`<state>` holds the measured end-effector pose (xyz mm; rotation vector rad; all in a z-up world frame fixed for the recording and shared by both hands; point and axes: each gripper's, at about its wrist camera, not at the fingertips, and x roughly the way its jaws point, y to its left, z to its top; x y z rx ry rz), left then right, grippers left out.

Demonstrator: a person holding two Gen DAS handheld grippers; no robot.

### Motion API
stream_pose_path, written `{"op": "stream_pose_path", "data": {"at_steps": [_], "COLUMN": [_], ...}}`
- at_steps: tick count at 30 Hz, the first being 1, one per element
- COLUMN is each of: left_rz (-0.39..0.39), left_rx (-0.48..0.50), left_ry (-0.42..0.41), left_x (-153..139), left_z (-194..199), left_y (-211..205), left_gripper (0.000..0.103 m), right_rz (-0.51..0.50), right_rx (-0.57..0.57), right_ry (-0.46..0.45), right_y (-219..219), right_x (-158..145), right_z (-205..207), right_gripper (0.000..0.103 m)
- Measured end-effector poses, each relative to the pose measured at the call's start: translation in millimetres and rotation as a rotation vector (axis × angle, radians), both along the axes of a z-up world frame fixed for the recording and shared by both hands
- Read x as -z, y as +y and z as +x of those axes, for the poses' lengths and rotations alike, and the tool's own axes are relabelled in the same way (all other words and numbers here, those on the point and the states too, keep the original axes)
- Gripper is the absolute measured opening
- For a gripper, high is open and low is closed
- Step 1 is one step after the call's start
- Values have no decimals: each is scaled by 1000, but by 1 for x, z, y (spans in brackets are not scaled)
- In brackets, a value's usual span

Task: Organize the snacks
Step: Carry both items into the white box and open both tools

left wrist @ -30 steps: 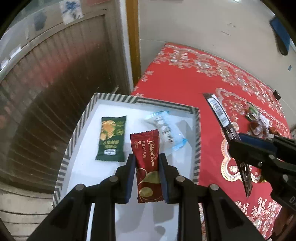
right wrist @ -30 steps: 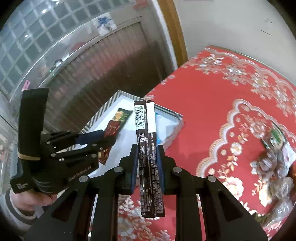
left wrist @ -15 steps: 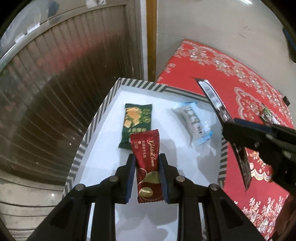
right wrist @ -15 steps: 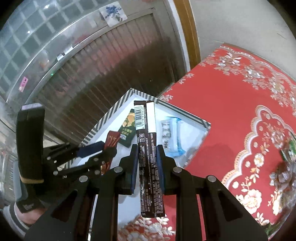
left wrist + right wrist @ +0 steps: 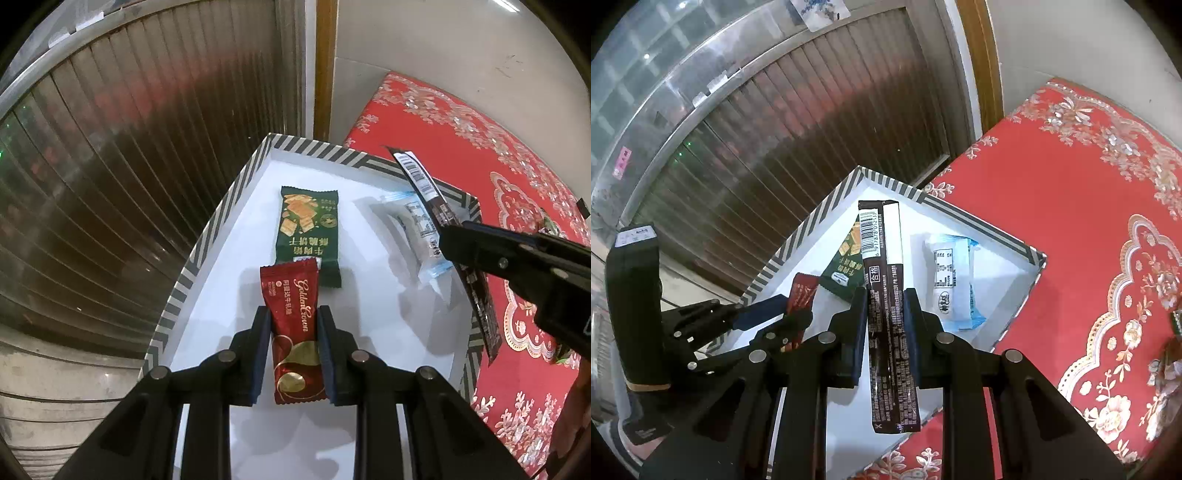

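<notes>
A red foil wafer packet printed with gold script (image 5: 295, 325) is held clenched in the left gripper (image 5: 291, 354), its long axis running along the fingers toward twelve o'clock in the left wrist view. A long, narrow dark-brown snack bar wrapper with a white barcode panel (image 5: 886, 306) is pinched in the right gripper (image 5: 886, 332), likewise lengthwise with the fingers, its barcode end toward twelve o'clock.

Both packets are carried above a shallow white box with a black-and-white striped rim (image 5: 207, 236), which rests at the edge of a red tablecloth with a floral pattern (image 5: 1071, 184). Two snacks already lie flat on the box floor: a dark green biscuit packet (image 5: 308, 229) at twelve o'clock from the left gripper, and a white-and-blue wrapped snack (image 5: 417, 229) toward two o'clock.

The red packet's far end is seen just short of the green packet's near edge, so bare white floor lies directly under the left gripper. In the right wrist view the bar is seen between the green and the white-and-blue packets; the gap there appears to match its long axis. Neither gripper is clearly nearer to the floor.
</notes>
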<state>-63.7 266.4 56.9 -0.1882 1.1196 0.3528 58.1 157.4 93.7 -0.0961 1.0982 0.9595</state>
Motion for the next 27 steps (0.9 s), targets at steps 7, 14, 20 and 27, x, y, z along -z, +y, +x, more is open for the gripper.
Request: {"op": "stream_pose_path", "data": {"at_steps": [7, 14, 20, 27], "left_rz": [0, 5, 2, -3], "left_rx": [-13, -24, -37, -37], "left_ry": [17, 31, 44, 70], "left_x": [6, 12, 18, 26], "left_z": [-2, -2, -4, -2], "left_y": [2, 5, 6, 6], "left_gripper": [27, 27, 27, 27], "right_rz": [-14, -42, -66, -97], "right_rx": [-2, 5, 17, 28], "right_ry": [17, 28, 55, 76], "right_y": [10, 24, 31, 41], "right_x": [10, 22, 36, 51], "right_z": [0, 4, 7, 8], "right_gripper": [18, 18, 18, 18]}}
